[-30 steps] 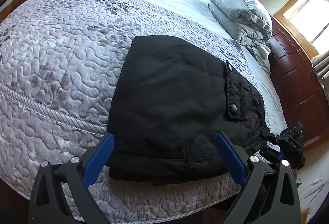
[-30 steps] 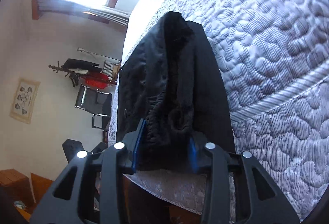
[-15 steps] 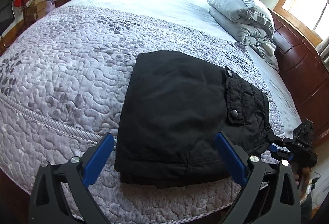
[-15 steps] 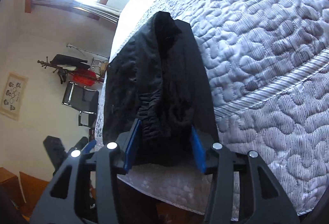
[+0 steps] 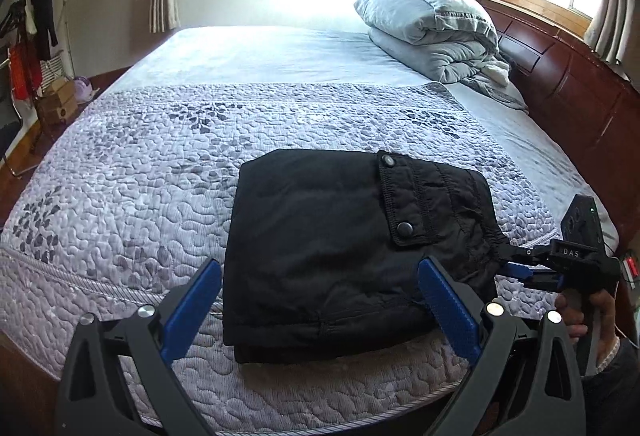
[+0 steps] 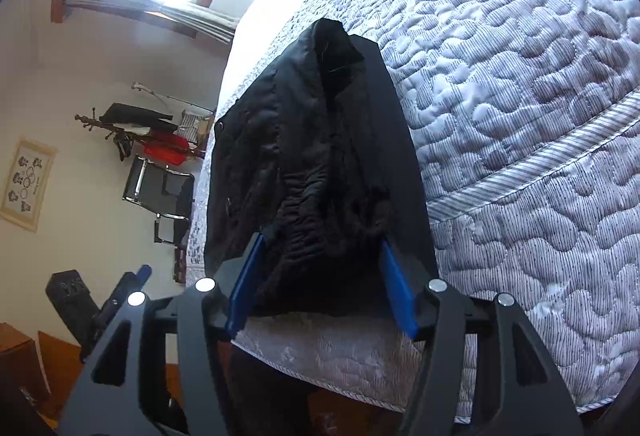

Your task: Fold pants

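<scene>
Black folded pants (image 5: 352, 252) on quilted bed (image 5: 160, 171); right fingers (image 6: 394, 278) apparently straddle their edge, left fingers (image 5: 192, 300) open, clear.

Left hand-held gripper (image 5: 316, 300) wide open; right hand-held gripper (image 6: 320, 284) half-spread.

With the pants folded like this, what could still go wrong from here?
The right hand-held gripper straddles the pants' bunched waistband edge; pulling away could drag the fold open. The bundle lies near the bed's front edge, so a tug toward the person might slide it off.
</scene>
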Demonstrator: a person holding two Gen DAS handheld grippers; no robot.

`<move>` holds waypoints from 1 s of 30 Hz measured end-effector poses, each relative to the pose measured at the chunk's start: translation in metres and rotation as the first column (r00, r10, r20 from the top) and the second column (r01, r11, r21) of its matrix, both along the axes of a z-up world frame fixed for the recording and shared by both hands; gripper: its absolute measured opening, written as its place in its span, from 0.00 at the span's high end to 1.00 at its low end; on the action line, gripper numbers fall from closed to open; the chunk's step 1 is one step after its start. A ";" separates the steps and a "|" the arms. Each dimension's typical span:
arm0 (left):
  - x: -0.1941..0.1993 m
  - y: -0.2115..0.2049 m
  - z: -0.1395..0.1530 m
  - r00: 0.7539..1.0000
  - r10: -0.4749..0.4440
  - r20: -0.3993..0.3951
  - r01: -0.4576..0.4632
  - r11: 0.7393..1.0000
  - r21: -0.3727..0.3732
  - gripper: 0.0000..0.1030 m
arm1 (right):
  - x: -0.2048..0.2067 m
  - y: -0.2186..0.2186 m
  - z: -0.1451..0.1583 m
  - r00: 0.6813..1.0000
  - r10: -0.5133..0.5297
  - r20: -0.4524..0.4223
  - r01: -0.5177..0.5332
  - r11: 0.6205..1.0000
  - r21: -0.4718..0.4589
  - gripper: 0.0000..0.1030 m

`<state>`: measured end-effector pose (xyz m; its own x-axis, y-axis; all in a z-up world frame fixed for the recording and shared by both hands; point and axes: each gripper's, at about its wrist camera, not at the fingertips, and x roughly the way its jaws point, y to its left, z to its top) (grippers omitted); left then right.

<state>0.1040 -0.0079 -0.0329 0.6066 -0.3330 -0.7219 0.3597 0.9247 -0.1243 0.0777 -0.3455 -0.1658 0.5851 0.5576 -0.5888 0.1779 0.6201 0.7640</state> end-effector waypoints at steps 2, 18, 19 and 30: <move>-0.001 -0.003 0.003 1.000 -0.006 0.017 0.005 1.000 0.017 0.04 | 0.000 0.001 0.001 1.000 0.003 -0.002 -0.004 1.000 -0.023 0.45; 0.028 0.007 -0.026 0.997 0.046 -0.056 -0.041 0.996 0.083 0.04 | 0.003 -0.008 0.006 1.000 0.029 0.006 -0.029 0.999 -0.031 0.41; 0.029 0.007 -0.028 0.997 0.046 -0.065 -0.040 0.996 0.081 0.04 | 0.004 -0.006 0.006 1.000 0.031 0.002 -0.031 0.999 -0.033 0.45; 0.058 0.044 -0.062 0.973 0.071 -0.218 -0.065 0.997 0.036 0.04 | 0.004 -0.004 0.002 0.999 0.045 -0.007 -0.045 0.997 -0.056 0.58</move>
